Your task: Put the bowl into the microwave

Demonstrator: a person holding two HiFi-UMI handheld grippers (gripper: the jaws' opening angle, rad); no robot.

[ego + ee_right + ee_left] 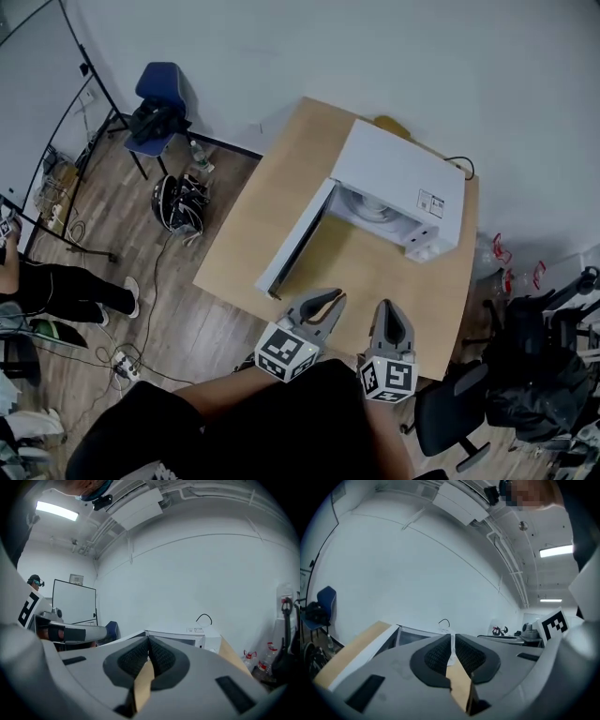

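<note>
Bowl (367, 207) sits inside the white microwave (401, 176), door (294, 240) swung open, on the wooden table (277, 184). Left gripper (334, 299) and right gripper (388, 307) hover near the table's front edge, both pressed together, nothing between them.

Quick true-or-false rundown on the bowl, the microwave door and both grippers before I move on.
1. A white bowl sits inside the microwave. True.
2. The microwave door is closed. False: it stands open.
3. The left gripper holds the bowl. False: its jaws are together on nothing.
4. The right gripper has its jaws together. True.
5. Both grippers are inside the microwave. False: they hover near the table's front edge.
</note>
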